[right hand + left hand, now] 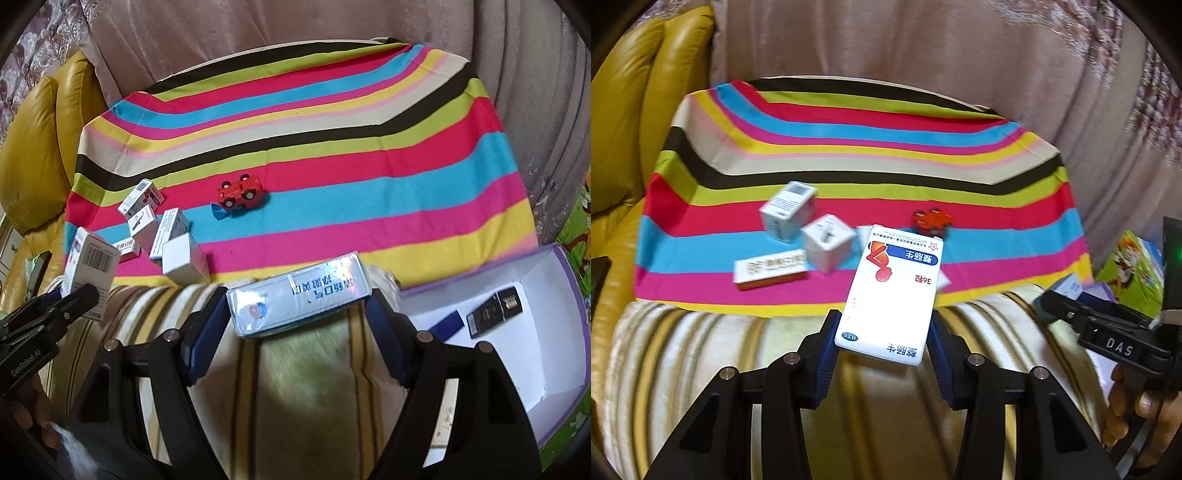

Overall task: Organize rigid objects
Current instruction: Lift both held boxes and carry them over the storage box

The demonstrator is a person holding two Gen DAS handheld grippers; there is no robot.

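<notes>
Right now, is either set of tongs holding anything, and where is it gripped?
Both hold boxes. The left tongs clamp a white medicine box by its long sides at the near end. The right tongs grip a foil-wrapped box by its short ends.

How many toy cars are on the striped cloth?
1. The red toy car sits mid-cloth, right of the small boxes; in the left wrist view the held box partly hides it. Others could be hidden.

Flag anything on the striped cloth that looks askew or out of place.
The small boxes near the cloth's left front corner sit in a jumble, tipped and leaning at different angles. The red toy car stands alone mid-cloth, the only non-box there, with a scrap of blue tape at its end.
</notes>
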